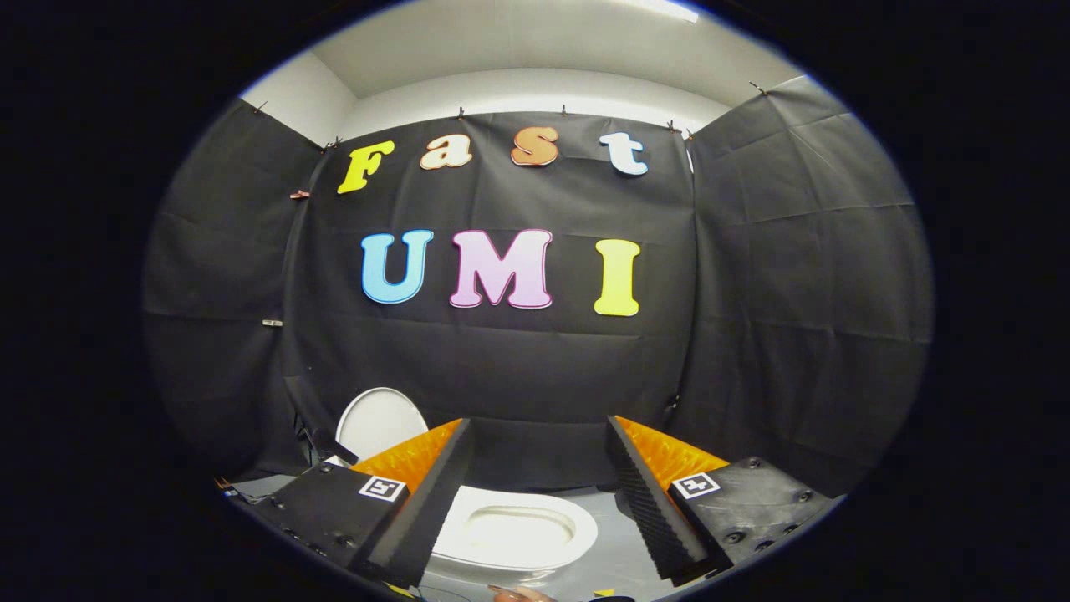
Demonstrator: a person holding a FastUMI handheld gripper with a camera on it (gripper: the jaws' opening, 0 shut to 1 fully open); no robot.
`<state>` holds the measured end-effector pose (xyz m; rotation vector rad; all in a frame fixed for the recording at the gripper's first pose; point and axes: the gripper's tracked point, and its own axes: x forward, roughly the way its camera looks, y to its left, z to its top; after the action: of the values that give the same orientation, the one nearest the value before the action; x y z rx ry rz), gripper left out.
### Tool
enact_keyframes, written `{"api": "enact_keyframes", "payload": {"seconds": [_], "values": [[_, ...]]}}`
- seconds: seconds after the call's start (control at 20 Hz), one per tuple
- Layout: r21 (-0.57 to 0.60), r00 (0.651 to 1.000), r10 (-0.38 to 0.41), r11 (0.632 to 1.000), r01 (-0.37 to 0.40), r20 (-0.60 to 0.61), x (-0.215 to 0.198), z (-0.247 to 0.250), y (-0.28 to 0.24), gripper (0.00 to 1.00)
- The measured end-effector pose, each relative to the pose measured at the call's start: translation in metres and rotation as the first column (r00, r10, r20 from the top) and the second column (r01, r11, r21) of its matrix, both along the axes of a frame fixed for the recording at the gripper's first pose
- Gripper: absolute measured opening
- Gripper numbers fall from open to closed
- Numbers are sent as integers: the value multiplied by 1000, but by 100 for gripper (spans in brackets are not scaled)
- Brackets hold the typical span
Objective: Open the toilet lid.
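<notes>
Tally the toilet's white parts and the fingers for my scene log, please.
Raised toilet lid: 1
Toilet seat with its bowl: 1
Fingers, spread apart and holding nothing, with the seat between them: 2
Total: 4

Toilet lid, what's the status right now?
Gripper open, holding nothing. Lid up, standing behind the bowl. Nothing in the way.

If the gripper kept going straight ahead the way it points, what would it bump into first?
Most likely the black cloth wall. The gripper has its jaws open with nothing between them. The toilet bowl sits lower, and the raised lid stands off to one side. Depth is hard to judge here.
</notes>
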<state>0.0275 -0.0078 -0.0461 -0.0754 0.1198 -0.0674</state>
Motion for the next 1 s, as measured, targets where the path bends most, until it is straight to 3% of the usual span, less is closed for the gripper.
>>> {"api": "enact_keyframes", "payload": {"seconds": [0.4, 1.0], "values": [[49, 999, -29, 998, 29, 17, -3, 14, -37, 99], [50, 1000, 14, 999, -13, -19, -2, 4, -25, 100]]}}
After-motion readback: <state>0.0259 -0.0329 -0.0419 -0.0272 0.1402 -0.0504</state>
